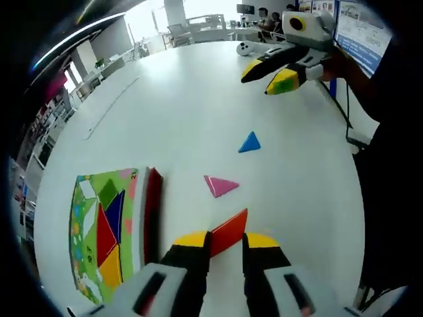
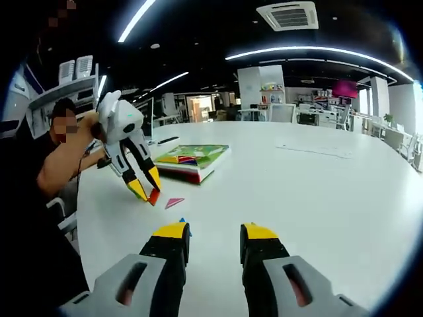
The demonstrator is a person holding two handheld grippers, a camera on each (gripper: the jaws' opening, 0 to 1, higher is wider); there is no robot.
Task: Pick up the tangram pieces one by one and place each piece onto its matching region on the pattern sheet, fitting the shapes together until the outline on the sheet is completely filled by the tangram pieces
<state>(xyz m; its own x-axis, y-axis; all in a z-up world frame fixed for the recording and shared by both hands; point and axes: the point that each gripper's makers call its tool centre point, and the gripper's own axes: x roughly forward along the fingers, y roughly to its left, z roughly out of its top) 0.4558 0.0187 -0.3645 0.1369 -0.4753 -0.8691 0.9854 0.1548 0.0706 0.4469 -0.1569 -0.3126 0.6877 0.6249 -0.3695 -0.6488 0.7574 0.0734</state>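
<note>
The pattern sheet [image 1: 84,198] lies on a red-sided box [image 1: 153,211] on the white table; a green, a blue, a red and a yellow piece sit on it. My left gripper [image 1: 227,239] is shut on a red parallelogram piece [image 1: 229,230], held just right of the box. A pink triangle [image 1: 219,185] and a blue triangle [image 1: 249,142] lie loose farther out. My right gripper [image 2: 213,231] is open with nothing in it, and the blue triangle [image 2: 183,225] peeks past its left fingertip. The right gripper view also shows the left gripper [image 2: 147,191] with the red piece [image 2: 154,196], the pink triangle [image 2: 174,203] and the sheet [image 2: 195,154].
A small white round object [image 1: 243,48] sits at the table's far end. A person's arm [image 2: 63,162] holds the left gripper at the table edge. A dark cable [image 1: 346,112] hangs off the table's right side. The white table [image 2: 317,198] stretches wide.
</note>
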